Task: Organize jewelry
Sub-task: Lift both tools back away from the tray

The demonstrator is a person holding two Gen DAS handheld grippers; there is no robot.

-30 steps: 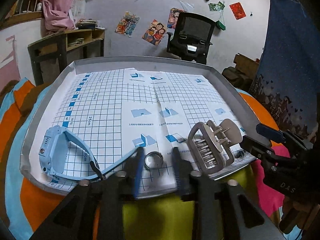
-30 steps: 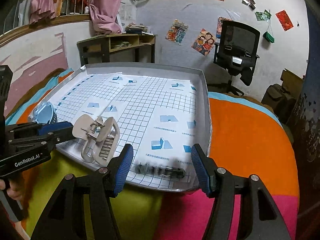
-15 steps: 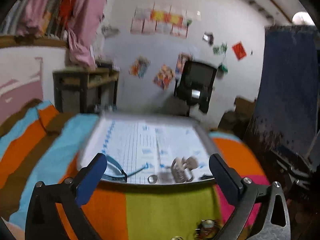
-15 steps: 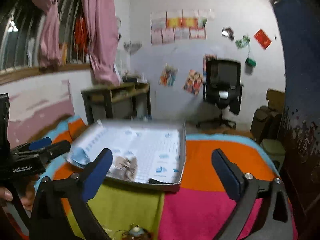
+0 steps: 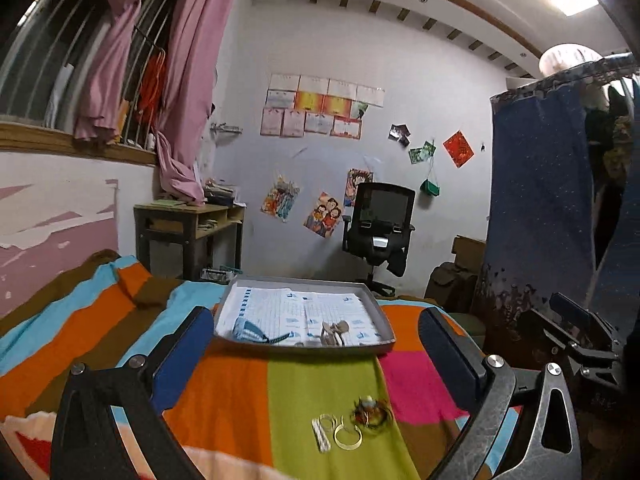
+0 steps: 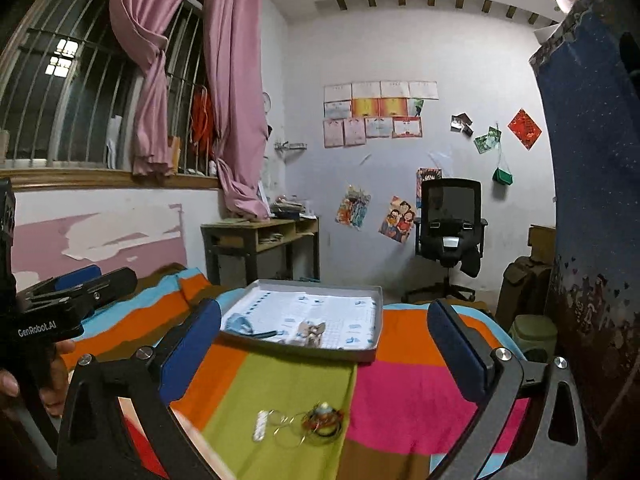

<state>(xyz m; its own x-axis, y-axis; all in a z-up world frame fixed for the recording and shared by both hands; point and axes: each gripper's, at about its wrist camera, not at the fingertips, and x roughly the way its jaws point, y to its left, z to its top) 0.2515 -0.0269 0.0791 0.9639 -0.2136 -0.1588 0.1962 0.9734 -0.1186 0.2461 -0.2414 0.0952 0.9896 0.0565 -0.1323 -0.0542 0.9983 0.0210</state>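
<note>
Left wrist: both hand-held grippers (image 5: 316, 344) (image 6: 324, 340) apart; one tray (image 5: 384, 330), three items.

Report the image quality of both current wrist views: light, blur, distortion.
Left wrist view: dim room, ceiling light blown out top right, strong fisheye bending, sharp focus; the grey paper-lined tray reads small. Right wrist view: similarly dim, dark barred window, curved walls, slight softness on the small jewelry pile on the green blanket patch.
</note>
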